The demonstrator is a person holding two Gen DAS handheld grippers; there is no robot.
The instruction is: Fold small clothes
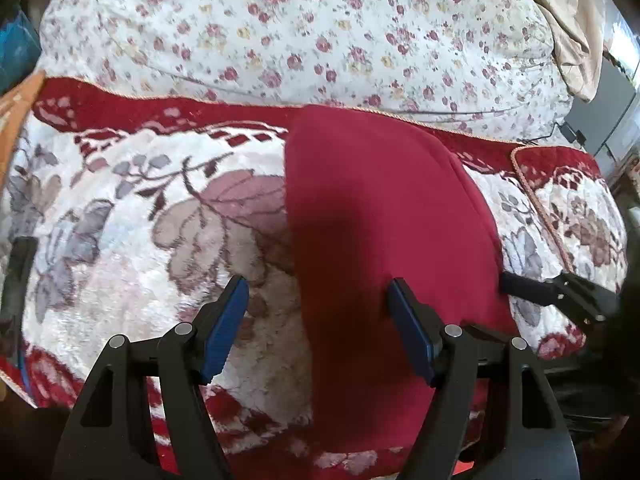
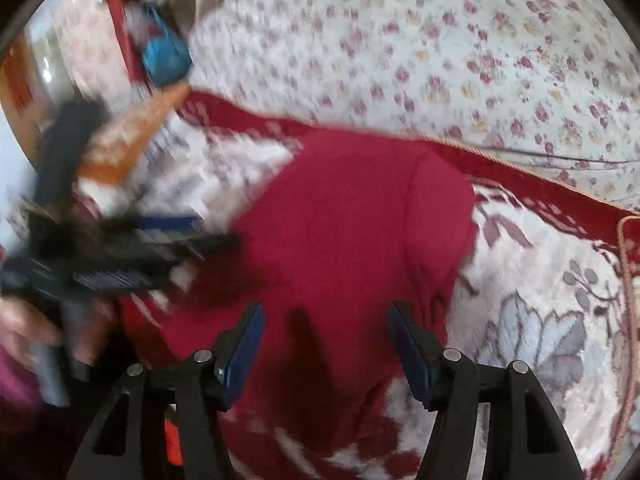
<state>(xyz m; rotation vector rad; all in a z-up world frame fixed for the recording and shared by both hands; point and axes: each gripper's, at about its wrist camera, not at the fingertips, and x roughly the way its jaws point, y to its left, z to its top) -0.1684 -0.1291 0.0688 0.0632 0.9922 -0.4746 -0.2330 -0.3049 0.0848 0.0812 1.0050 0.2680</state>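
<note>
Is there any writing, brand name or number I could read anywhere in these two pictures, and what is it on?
None: no readable text in either view.
The red garment is plain, with no label showing.
The flowered blanket and the rose-print cover carry only patterns.
The blue thing at the right wrist view's upper left is too blurred to tell.

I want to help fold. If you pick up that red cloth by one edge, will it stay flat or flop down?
The red cloth will probably flop: it lies soft and rounded on the blanket, with a crease near one side. It looks thin, so likely light. On that fuzzy surface it would probably bunch rather than slide.
</note>
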